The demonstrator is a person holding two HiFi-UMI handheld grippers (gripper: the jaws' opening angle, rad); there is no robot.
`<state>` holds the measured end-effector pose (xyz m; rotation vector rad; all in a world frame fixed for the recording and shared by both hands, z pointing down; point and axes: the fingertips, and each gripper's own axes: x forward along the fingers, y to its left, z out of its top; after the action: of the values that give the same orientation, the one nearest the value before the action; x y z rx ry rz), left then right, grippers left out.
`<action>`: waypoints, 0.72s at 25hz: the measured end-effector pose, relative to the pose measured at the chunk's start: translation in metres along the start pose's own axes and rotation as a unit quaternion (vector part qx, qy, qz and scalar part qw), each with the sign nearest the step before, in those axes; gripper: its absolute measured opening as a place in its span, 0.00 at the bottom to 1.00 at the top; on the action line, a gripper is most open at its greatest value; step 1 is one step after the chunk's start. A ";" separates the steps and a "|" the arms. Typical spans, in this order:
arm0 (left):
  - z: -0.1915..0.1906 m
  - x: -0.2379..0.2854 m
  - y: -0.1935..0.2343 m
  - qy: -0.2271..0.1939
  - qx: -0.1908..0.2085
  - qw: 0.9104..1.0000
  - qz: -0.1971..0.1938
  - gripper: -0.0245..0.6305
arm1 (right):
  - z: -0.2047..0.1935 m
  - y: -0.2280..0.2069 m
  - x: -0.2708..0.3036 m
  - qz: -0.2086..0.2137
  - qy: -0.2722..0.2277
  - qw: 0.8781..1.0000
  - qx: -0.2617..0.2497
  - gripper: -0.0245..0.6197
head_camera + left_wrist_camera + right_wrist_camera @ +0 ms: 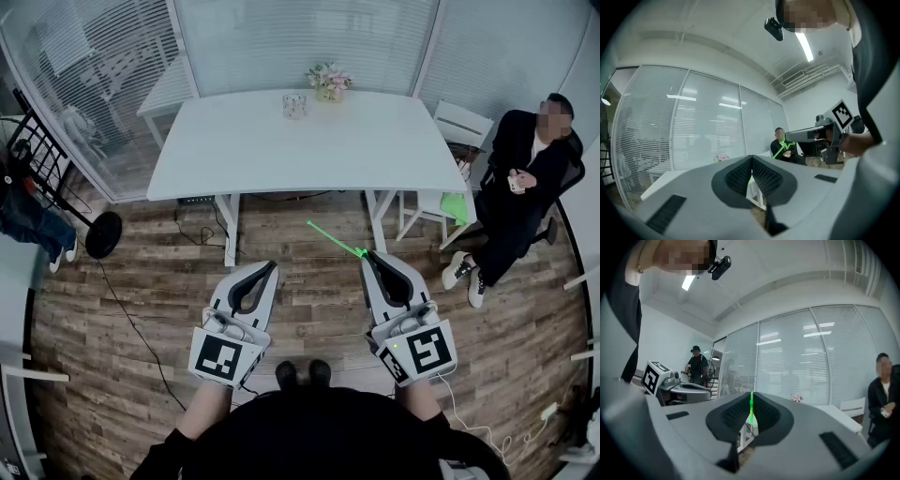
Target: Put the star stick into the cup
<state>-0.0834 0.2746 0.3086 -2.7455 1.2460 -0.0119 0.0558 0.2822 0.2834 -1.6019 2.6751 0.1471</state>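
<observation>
In the head view a thin green star stick (pixel 334 238) juts forward and to the left from my right gripper (pixel 367 255), which is shut on its near end. The right gripper view shows the stick (pixel 751 409) pinched upright between the dark pads (pixel 765 414). A small glass cup (pixel 294 105) stands at the far side of the white table (pixel 234 150), well ahead of both grippers. My left gripper (pixel 268 267) hovers level over the floor, shut, with nothing between its jaws. From the left gripper view (pixel 752 158) the right gripper (pixel 806 135) and the stick (pixel 786 151) show at the right.
A flower pot (pixel 328 82) stands beside the cup. A person in black sits on a chair (pixel 525 187) at the right, next to a white chair (pixel 459 127). A black stand (pixel 94 230) and a cable lie left on the wood floor. Glass walls close the back.
</observation>
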 end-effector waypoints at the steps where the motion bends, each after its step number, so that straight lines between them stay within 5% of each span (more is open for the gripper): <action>1: 0.000 0.000 0.000 -0.001 0.001 1.000 0.000 0.06 | 0.000 0.000 0.000 0.000 0.000 1.000 0.001 0.07; 18: 0.007 -0.006 0.001 -0.011 0.000 1.000 0.002 0.06 | 0.008 0.005 -0.001 0.000 -0.011 1.000 0.001 0.07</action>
<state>-0.0876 0.2792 0.3021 -2.7348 1.2461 0.0195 0.0518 0.2866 0.2754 -1.5894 2.6588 0.1602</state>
